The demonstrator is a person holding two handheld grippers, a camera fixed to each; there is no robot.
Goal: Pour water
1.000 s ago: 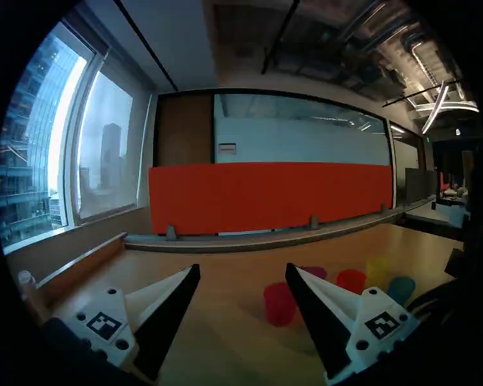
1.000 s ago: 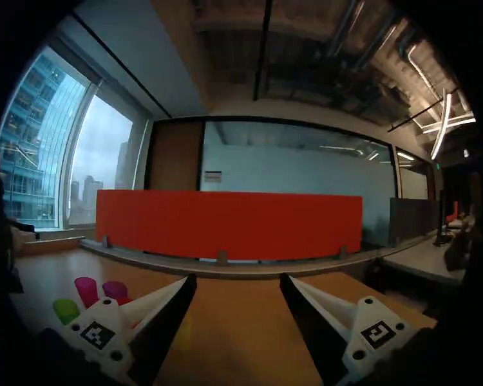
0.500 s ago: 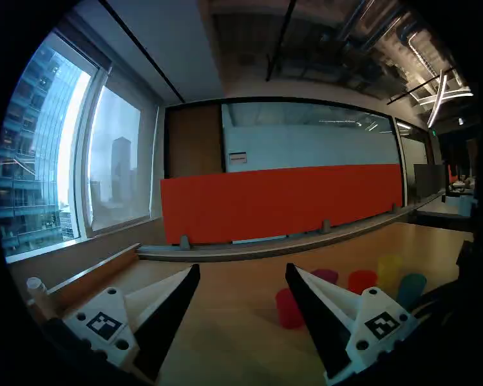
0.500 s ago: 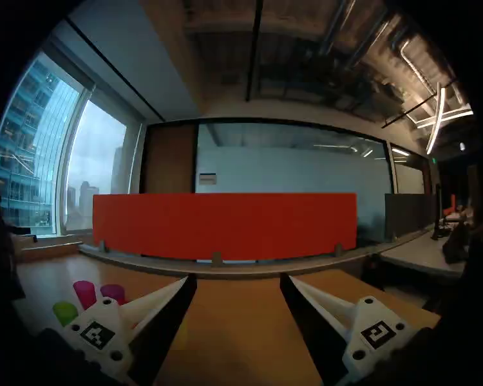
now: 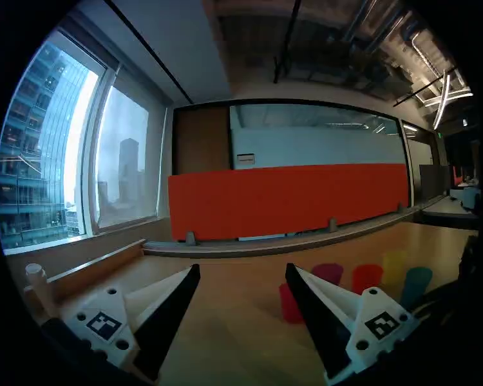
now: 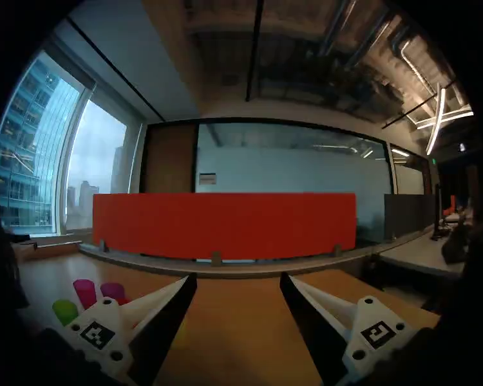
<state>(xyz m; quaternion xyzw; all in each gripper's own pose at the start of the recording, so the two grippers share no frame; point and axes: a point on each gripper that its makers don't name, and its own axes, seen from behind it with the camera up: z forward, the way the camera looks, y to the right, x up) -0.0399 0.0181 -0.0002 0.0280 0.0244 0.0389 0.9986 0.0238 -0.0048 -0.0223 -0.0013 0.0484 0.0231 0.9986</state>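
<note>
Wooden tabletop (image 5: 241, 328) ran up to an orange partition (image 5: 286, 199) — left gripper (image 5: 241, 267) and right gripper (image 6: 237, 277) both spread wide, gripping nothing — with a red cup (image 5: 286, 302) standing beside the left gripper's finger, other cups (image 5: 366, 276) behind it.

- The left gripper (image 5: 241, 283) is white with black inner finger faces and black-and-white square markers.
- The right gripper (image 6: 238, 289) has the same colours and markers.
- In the left gripper view:
  - red cup (image 5: 286, 303)
  - magenta cup (image 5: 328, 273)
  - orange cup (image 5: 366, 278)
  - yellow cup (image 5: 393, 266)
  - teal cup (image 5: 416, 285)
- In the right gripper view:
  - green cup (image 6: 65, 311)
- The divider panel (image 5: 286, 199) is plain orange-red.
- The table (image 5: 241, 347) is light brown wood.
</note>
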